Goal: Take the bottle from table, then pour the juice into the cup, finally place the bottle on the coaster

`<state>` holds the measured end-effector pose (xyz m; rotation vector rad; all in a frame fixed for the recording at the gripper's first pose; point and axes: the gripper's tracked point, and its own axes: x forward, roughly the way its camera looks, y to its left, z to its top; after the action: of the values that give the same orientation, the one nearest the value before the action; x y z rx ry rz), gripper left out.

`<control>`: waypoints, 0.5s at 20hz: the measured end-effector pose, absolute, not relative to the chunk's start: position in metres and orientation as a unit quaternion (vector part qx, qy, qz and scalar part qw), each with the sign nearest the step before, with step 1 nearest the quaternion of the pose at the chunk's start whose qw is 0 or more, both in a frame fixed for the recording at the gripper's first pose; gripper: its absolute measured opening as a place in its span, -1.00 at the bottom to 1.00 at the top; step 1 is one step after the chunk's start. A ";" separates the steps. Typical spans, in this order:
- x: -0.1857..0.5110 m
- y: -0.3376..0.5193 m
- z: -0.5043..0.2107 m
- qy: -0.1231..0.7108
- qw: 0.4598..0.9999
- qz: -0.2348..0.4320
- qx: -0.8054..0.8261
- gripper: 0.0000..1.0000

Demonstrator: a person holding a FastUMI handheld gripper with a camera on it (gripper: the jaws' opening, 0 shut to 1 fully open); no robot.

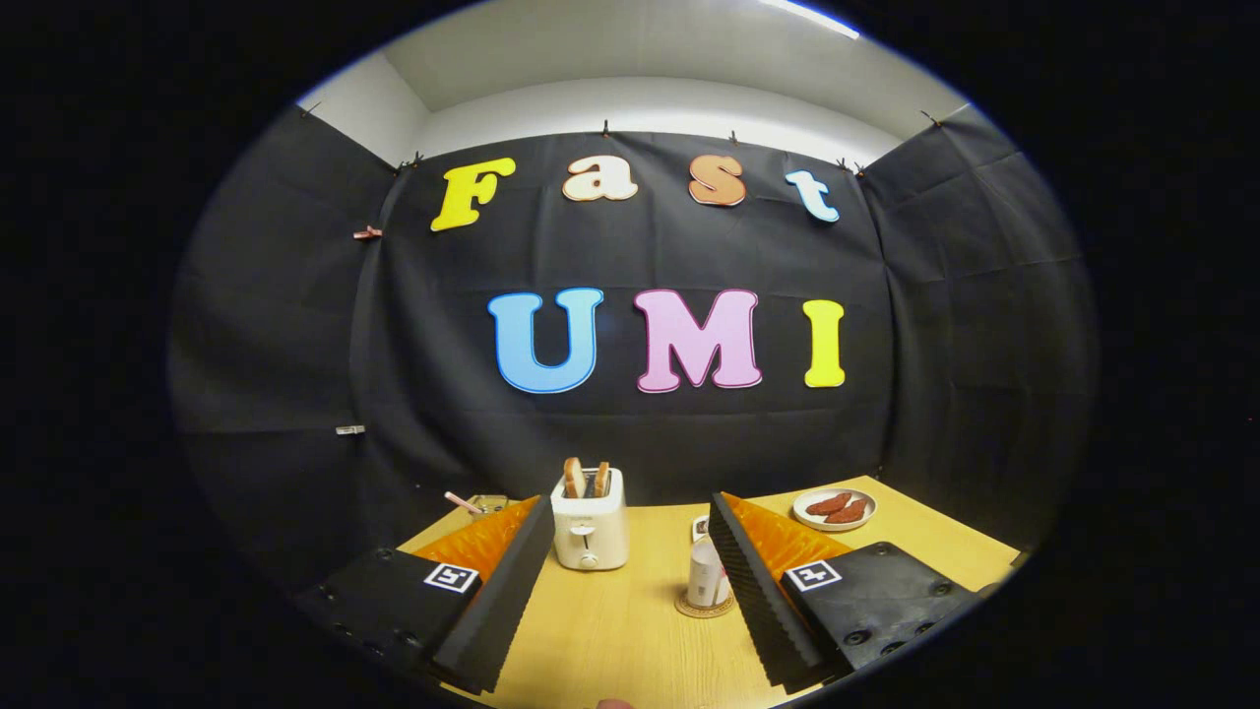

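two fingers (630, 591) spread wide, gripping nothing. bottle (705, 573) standing upright on coaster (703, 608), just ahead, beside right finger. fitting finished placing. toaster (589, 530) sitting near on counter (620, 640). keeping fingers clear of bottle, avoiding tipping.

Booth with black cloth walls

A pale wooden desk (610, 630) stands before the black cloth wall (640, 443); above it, a white ceiling (630, 59) carries a bright strip light (812, 17).

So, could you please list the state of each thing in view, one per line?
gripper: open, fingers wide apart, holding nothing
bottle: upright on the coaster
toaster: two slices standing in its slots
plate: holds reddish-brown pieces
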<state>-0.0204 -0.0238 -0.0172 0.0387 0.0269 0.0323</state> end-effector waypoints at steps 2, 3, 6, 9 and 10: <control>-0.028 -0.023 -0.007 0.012 0.999 0.029 0.019 0.94; -0.031 -0.022 -0.005 0.014 0.999 0.037 0.021 0.94; -0.039 -0.025 0.003 0.017 0.998 0.052 0.018 0.93; -0.042 -0.030 0.010 0.018 0.998 0.060 0.025 0.94; -0.043 -0.032 0.011 0.017 0.998 0.062 0.029 0.93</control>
<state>-0.0425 -0.0325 0.0114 0.0586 0.0348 0.1238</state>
